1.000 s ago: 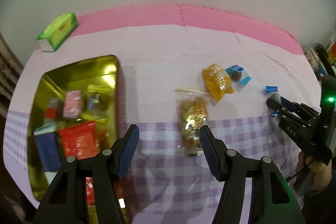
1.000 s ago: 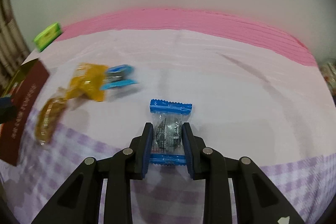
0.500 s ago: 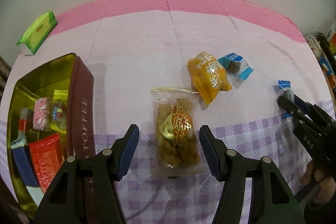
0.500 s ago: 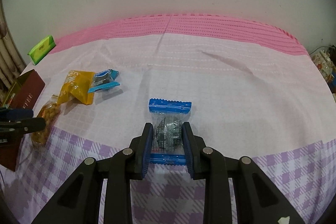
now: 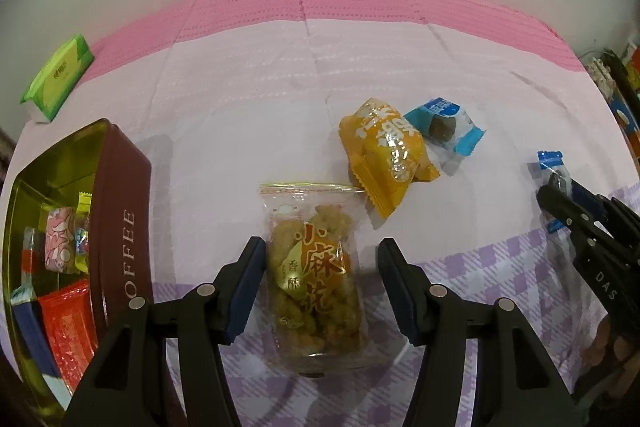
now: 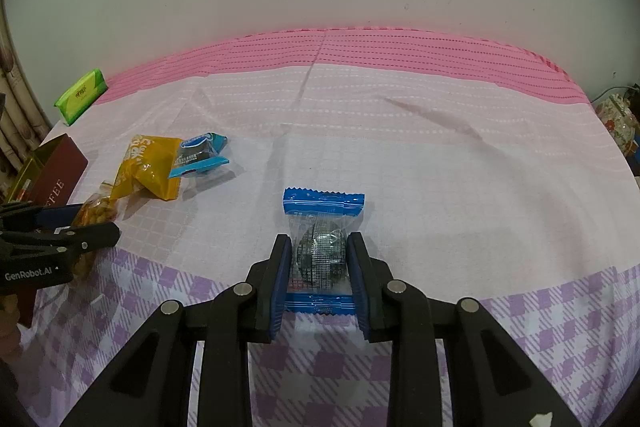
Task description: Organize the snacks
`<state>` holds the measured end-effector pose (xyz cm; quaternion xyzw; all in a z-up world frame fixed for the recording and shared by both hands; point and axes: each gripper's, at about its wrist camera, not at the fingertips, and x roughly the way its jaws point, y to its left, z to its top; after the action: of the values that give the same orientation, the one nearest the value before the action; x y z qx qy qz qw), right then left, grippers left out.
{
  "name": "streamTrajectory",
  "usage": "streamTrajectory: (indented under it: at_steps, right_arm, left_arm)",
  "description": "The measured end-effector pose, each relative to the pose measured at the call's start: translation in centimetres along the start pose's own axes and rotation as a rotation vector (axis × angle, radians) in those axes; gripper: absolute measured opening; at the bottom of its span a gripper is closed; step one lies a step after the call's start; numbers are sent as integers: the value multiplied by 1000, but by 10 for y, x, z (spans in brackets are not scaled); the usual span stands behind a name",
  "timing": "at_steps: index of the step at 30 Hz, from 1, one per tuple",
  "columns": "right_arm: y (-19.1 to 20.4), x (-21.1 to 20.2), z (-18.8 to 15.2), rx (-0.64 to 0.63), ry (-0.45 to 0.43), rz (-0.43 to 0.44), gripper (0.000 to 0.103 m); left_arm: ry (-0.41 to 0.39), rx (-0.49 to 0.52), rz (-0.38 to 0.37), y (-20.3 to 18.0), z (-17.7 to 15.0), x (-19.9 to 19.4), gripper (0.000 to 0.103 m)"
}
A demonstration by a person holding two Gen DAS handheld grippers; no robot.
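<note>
A clear bag of fried golden snacks (image 5: 316,291) lies on the cloth between the fingers of my left gripper (image 5: 320,259). Its jaws are closing, with small gaps still at both pads. Just beyond the bag lie an orange packet (image 5: 386,151) and a light-blue wrapped sweet (image 5: 444,125). At the left stands the open gold and maroon tin (image 5: 116,227) with several wrapped snacks inside. My right gripper (image 6: 320,255) is shut on a blue-ended wrapped candy (image 6: 322,203) that rests on the cloth. The right wrist view shows the left gripper (image 6: 92,223) at its left edge.
A green tissue pack (image 5: 58,79) sits at the far left near the wall. The pink and purple-checked cloth (image 6: 440,147) covers the table. Cluttered items (image 5: 624,87) stand past the right edge. A hand (image 5: 608,351) holds the right gripper at the right.
My left gripper has moved right from beside the tin and come down over the clear snack bag, which now lies between its fingers. The right gripper stays shut on the blue candy.
</note>
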<state>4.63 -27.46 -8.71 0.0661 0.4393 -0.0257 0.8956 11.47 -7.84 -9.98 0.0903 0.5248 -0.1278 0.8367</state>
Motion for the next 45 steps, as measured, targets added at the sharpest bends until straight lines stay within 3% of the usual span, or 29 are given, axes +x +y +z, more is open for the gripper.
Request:
streamTrajectory:
  at_steps: [3,8,18,26,45]
  right_arm:
    - [0,0,0,0,0,1,28]
    - [0,0,0,-1,0,3,28]
    - [1,1,1,-9,2,-5,28]
    - [2,0,1,-14,3,-12,29]
    - [4,0,0,-16,3,-18,29]
  left_arm:
    - [-11,8,-3,-5,-3,-3,45]
    - [-27,24,12,-12,-11,-8,40]
    - [-11,19,5,-10,-27,-24,40]
    - [-44,19,-1,-9,-36,-53,39]
    - [-108,-99,-65,23,-37,-109,39]
